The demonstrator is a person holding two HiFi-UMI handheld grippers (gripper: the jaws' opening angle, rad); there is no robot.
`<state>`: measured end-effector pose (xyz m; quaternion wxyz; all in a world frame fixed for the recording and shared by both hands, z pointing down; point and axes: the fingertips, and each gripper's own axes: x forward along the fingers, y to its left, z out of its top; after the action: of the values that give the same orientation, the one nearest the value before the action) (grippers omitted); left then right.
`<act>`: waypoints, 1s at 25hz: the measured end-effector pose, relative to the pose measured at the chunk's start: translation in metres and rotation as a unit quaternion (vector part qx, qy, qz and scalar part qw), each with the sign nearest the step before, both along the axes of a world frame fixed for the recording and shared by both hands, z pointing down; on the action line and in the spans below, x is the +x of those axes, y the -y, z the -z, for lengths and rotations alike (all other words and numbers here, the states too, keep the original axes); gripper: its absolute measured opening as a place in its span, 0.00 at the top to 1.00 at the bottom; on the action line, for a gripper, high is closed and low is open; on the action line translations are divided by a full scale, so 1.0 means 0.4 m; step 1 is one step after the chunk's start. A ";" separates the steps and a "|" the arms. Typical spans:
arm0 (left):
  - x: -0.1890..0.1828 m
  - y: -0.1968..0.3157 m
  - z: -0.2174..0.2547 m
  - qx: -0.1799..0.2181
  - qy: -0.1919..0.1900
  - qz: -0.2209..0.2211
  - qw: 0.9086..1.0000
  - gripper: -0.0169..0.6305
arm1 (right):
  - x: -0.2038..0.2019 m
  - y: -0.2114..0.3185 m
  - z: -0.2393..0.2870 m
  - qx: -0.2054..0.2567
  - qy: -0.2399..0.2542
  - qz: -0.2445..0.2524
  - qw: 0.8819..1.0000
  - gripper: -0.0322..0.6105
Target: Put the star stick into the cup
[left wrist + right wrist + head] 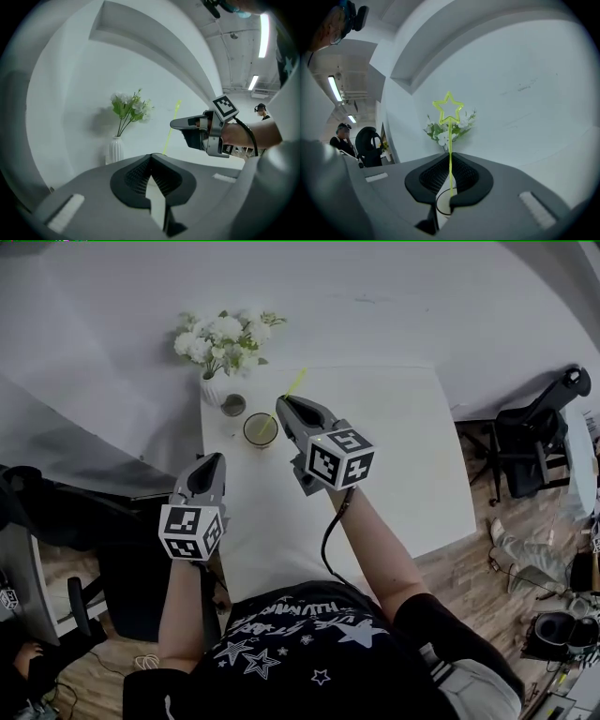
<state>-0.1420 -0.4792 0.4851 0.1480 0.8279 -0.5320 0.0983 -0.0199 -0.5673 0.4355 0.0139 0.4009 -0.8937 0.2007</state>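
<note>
Right tongs (450, 157) clenched on the star stick (449, 140). The shaft runs up between the two dark ribbed pads (465, 174), pinched low on its length. The stick stands close to upright in the right gripper view. In the head view it leans up and away from the person, toward the wall.

The stick's lower end comes down at the mouth of the cup (442, 206), seen through the gap under the pads. In the head view the right tongs (284, 409) sit just beside and above the cup (261, 429), and the shaft (293, 385) looks to dip inside the rim. Cannot tell whether it touches the bottom.

The stick is a thin yellow-green rod, slightly see-through, topped by an open five-point star outline. The star shows against the white wall, above the flowers (440, 133).

The cup is small and round with a yellowish rim. It stands on the white counter (394, 456) near the far left corner, close to a white ribbed vase (214, 390) of white flowers. A small dark round thing (233, 405) sits between the vase and the cup.

Left tongs (151, 155) clenched with the tips meeting and nothing between them. They are held low over the counter's left edge (214, 460), well apart from the cup. From the left gripper view, the right tongs and the stick (172, 126) show off to the right.
</note>
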 end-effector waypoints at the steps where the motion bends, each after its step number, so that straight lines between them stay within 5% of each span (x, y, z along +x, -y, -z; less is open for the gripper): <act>1: -0.002 0.002 -0.007 -0.003 -0.001 0.000 1.000 0.97 | -0.004 0.002 -0.015 -0.008 -0.001 0.001 1.000 0.90; 11: 0.007 0.016 -0.056 -0.014 0.001 -0.008 1.000 0.97 | -0.033 0.021 -0.135 -0.071 -0.023 0.021 0.997 0.90; 25: -0.004 0.017 -0.086 -0.025 -0.003 -0.001 1.000 0.97 | -0.039 0.071 -0.180 -0.080 -0.061 -0.001 0.995 0.89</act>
<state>-0.1435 -0.4859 0.5196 0.1704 0.8245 -0.5285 0.1091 -0.0354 -0.5957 0.5077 0.1004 0.4114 -0.8718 0.2462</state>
